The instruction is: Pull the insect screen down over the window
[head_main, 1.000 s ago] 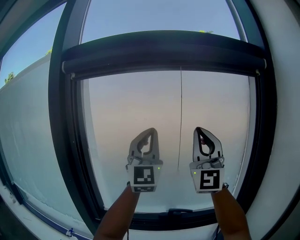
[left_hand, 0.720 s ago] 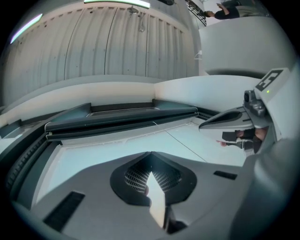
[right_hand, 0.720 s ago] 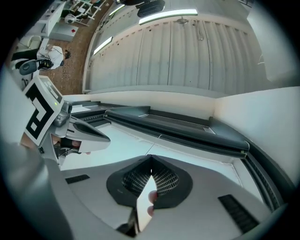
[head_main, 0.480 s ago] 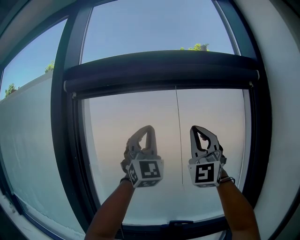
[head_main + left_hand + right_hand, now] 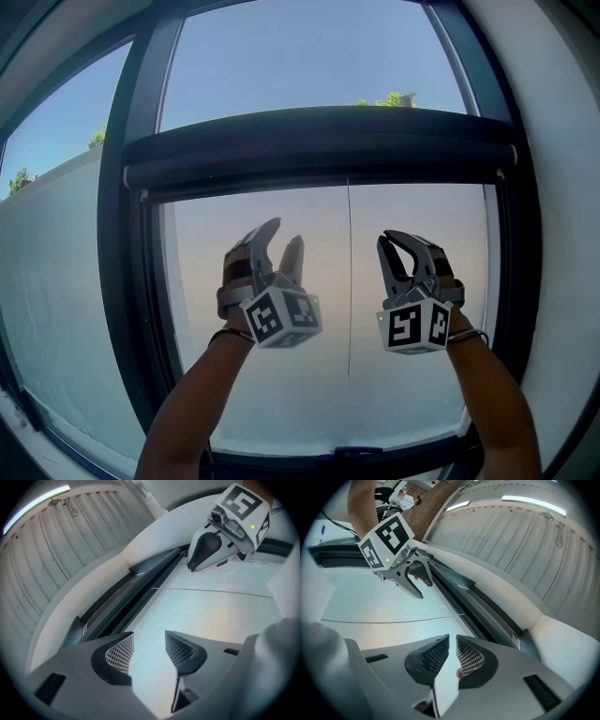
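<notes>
Seemingly clear below the screen bar (image 5: 319, 141), left gripper (image 5: 284, 232) opens empty.

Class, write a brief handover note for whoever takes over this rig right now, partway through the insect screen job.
Left gripper: jaws opening, nothing between them.
Right gripper: shut, empty.
Both are held up in front of the window, below the dark screen bar. A thin cord hangs from the bar's middle, between the grippers. Neither gripper touches the bar or the cord.
Done: grippers are up near the bar.
Left: take hold, probably of the bar, and pull the screen down.
</notes>
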`<state>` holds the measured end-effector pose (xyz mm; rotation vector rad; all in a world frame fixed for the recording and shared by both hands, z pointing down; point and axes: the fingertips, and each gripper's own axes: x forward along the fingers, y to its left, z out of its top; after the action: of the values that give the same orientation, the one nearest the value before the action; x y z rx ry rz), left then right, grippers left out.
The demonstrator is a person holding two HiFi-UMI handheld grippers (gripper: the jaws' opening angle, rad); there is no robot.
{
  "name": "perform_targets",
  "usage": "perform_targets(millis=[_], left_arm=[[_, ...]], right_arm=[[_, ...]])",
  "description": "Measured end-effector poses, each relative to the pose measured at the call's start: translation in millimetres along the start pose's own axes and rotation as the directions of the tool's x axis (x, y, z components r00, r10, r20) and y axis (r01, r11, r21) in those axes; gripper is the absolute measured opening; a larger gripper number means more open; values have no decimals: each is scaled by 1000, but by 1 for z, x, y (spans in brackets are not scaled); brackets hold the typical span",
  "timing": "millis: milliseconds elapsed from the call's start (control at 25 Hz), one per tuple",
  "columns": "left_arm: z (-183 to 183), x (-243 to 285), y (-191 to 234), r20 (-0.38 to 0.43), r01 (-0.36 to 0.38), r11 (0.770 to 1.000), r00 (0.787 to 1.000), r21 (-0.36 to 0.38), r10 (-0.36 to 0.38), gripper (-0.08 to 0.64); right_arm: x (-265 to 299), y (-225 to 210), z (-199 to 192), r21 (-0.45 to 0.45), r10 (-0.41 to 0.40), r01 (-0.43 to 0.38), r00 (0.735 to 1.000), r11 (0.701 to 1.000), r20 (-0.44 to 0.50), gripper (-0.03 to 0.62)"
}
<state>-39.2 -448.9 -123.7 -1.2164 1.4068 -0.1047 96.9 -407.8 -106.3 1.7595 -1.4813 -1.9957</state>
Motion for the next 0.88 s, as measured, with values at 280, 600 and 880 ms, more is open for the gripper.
perform_targets(millis=[280, 600, 880], left_arm=[[7, 18, 19, -50, -17, 971, 998, 238, 30, 242], [7, 35, 30, -126, 30, 946, 992, 323, 11, 273], [7, 48, 44, -167, 45, 932, 986, 361, 17, 293]], right_arm=[[21, -7, -9, -182, 42, -57, 996, 982, -82, 137], [56, -25, -20, -335, 30, -79, 988, 939, -148, 201], [73, -40, -13, -408, 6, -76, 985, 910, -170, 210]])
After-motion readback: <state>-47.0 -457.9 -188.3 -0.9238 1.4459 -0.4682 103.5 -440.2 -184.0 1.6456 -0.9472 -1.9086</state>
